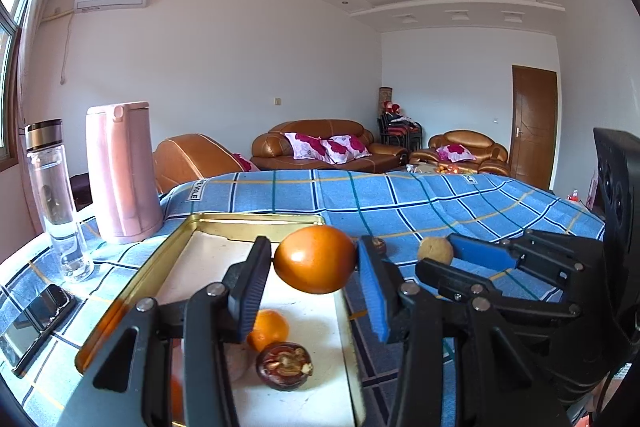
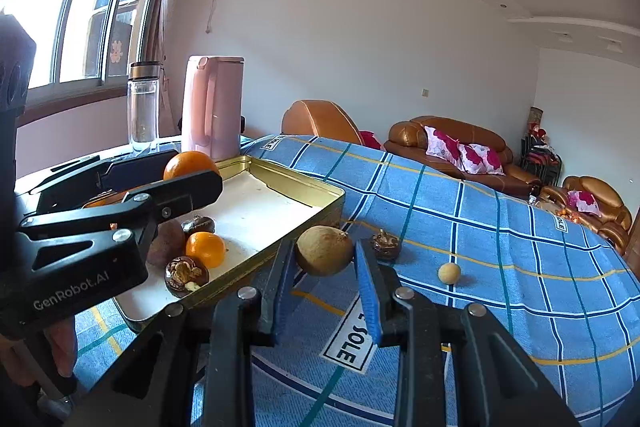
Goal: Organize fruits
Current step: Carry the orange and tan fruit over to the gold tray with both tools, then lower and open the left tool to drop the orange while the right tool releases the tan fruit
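Observation:
My left gripper (image 1: 315, 263) is shut on a large orange (image 1: 315, 259) and holds it above the gold tin tray (image 1: 132, 287); it also shows in the right wrist view (image 2: 160, 183) with the orange (image 2: 190, 165). In the tray lie a small orange (image 2: 205, 249), two dark mangosteens (image 2: 187, 276) and a brown fruit (image 2: 166, 243). My right gripper (image 2: 325, 257) is shut on a tan round fruit (image 2: 324, 251), held above the blue checked cloth just right of the tray. A mangosteen (image 2: 385, 245) and a small longan (image 2: 449, 273) lie on the cloth.
A pink kettle (image 2: 212, 107) and a clear water bottle (image 2: 143, 107) stand behind the tray. A phone (image 1: 36, 323) lies on the cloth left of the tray. Brown sofas stand beyond the table.

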The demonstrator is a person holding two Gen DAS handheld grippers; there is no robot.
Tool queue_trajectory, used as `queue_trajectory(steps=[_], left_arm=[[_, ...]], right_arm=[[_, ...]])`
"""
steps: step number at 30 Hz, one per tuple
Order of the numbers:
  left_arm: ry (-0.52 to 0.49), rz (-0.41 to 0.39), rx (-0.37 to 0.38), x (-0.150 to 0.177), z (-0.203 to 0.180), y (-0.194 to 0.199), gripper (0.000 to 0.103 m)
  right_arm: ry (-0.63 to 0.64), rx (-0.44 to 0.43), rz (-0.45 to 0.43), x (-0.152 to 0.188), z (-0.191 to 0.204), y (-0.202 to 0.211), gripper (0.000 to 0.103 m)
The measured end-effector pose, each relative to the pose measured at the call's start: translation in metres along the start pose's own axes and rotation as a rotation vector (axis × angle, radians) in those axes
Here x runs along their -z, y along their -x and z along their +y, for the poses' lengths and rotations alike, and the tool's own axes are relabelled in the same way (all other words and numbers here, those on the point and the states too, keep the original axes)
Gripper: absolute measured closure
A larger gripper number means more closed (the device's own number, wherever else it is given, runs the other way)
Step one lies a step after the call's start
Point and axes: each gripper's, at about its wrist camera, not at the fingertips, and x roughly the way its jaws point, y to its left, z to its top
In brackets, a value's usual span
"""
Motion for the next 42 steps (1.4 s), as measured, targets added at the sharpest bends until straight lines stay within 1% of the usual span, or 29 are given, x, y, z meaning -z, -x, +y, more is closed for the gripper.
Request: queue_trajectory(steps=[6, 10, 14, 19, 24, 33, 42], left_arm=[[0.013, -0.007, -0.031, -0.001, 0.016, 0.008, 0.057], [0.026, -0.006, -0.065, -0.004, 0.031, 0.014, 0.057], [0.034, -0.001, -0.115, -0.006, 0.046, 0.018, 0.057], [0.06, 0.026, -0.156, -0.004, 0.064, 0.017, 0.057], [0.065, 0.084, -0.184, 0.001, 0.074, 0.012, 0.057], [0.054, 0.152, -0.194, 0.01, 0.079, 0.006, 0.057], [0.044, 0.194, -0.186, 0.016, 0.079, 0.0, 0.057]], right_arm=[[0.008, -0.022, 0.001, -0.003, 0.009, -0.004, 0.071], [0.022, -0.034, 0.001, -0.006, 0.017, -0.007, 0.071], [0.028, -0.057, -0.005, -0.012, 0.023, -0.011, 0.071], [0.042, -0.09, -0.005, -0.019, 0.033, -0.017, 0.071], [0.053, -0.141, 0.006, -0.024, 0.045, -0.022, 0.071], [0.054, -0.242, 0.06, -0.022, 0.067, -0.034, 0.071], [0.081, -0.26, 0.105, -0.018, 0.079, -0.04, 0.071]])
